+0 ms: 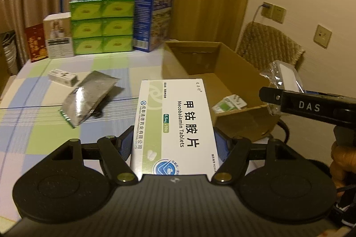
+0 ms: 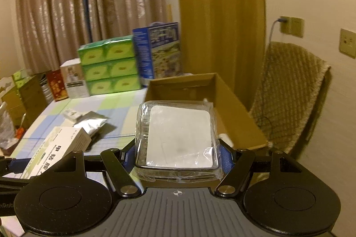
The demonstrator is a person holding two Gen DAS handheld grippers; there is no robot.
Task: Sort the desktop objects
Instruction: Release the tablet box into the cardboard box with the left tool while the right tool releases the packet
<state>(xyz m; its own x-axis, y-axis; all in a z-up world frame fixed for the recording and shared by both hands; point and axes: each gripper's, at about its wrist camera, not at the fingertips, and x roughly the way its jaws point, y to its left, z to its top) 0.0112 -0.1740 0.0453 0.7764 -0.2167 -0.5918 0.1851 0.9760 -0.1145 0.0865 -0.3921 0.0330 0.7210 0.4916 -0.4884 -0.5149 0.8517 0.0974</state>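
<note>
My left gripper [image 1: 174, 143] is shut on a white and green Mecobalamin tablet box [image 1: 173, 125], held above the checked tablecloth just left of an open cardboard box [image 1: 224, 72]. My right gripper [image 2: 178, 154] is shut on a plastic-wrapped white pack [image 2: 178, 137], held near the cardboard box [image 2: 235, 117]. In the left wrist view the right gripper [image 1: 278, 99] shows at the right with that wrapped pack [image 1: 287, 77]. The tablet box [image 2: 60, 148] shows at the lower left of the right wrist view. A small green and white item [image 1: 229, 103] lies inside the cardboard box.
A silver foil pouch [image 1: 89, 94] and a small white box [image 1: 63, 77] lie on the tablecloth [image 1: 33, 103]. Stacked green boxes [image 1: 102, 25], a blue box [image 1: 153, 19], a white box [image 1: 59, 37] and a red box [image 1: 35, 43] line the far edge. A chair with woven cover [image 2: 289, 92] stands right.
</note>
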